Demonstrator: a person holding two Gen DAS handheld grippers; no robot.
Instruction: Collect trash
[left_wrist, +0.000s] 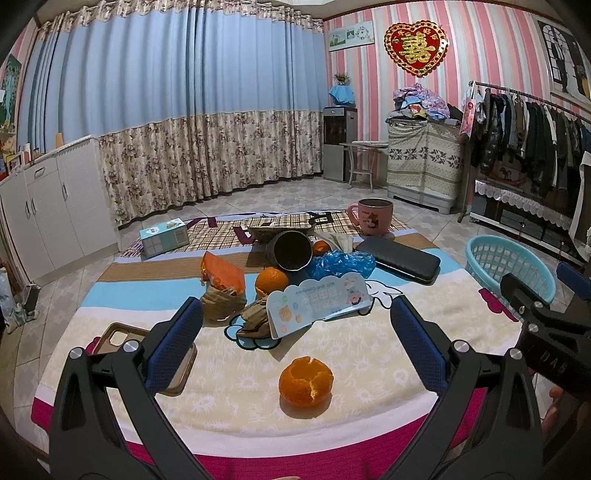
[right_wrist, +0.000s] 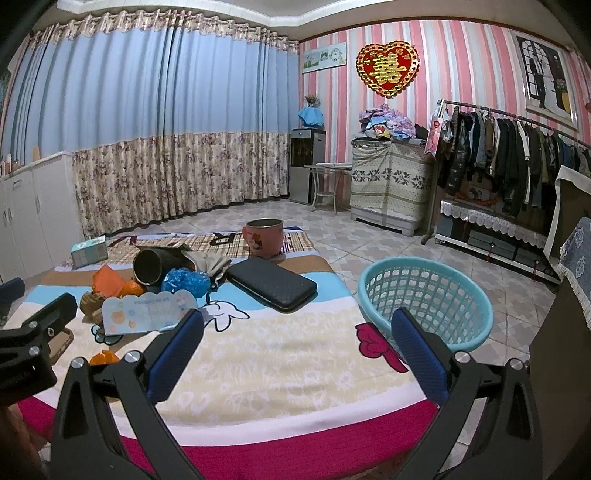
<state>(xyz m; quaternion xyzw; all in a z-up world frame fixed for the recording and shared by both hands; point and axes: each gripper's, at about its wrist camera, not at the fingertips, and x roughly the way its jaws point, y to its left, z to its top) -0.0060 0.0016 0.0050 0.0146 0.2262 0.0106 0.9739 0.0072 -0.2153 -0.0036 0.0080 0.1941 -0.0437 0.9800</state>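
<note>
My left gripper (left_wrist: 295, 332) is open and empty above the near part of a blanket-covered table. An orange peel shell (left_wrist: 306, 381) lies just below and between its fingers. Further off lie a light blue printed wrapper (left_wrist: 317, 306), crumpled brown paper (left_wrist: 221, 302), an orange wrapper (left_wrist: 223, 273), an orange (left_wrist: 271, 280) and a blue plastic bag (left_wrist: 340, 264). My right gripper (right_wrist: 297, 343) is open and empty over the table's near right part. A light blue mesh basket (right_wrist: 424, 299) stands beside the table's right edge, by the right finger.
A pink mug (left_wrist: 371, 216), a black wallet (left_wrist: 400, 258), a tipped dark cup (left_wrist: 290, 251), a tissue box (left_wrist: 164, 236) and a phone case (left_wrist: 118, 338) also sit on the table. White cabinets (left_wrist: 48, 206) stand left. A clothes rack (right_wrist: 517, 155) stands right.
</note>
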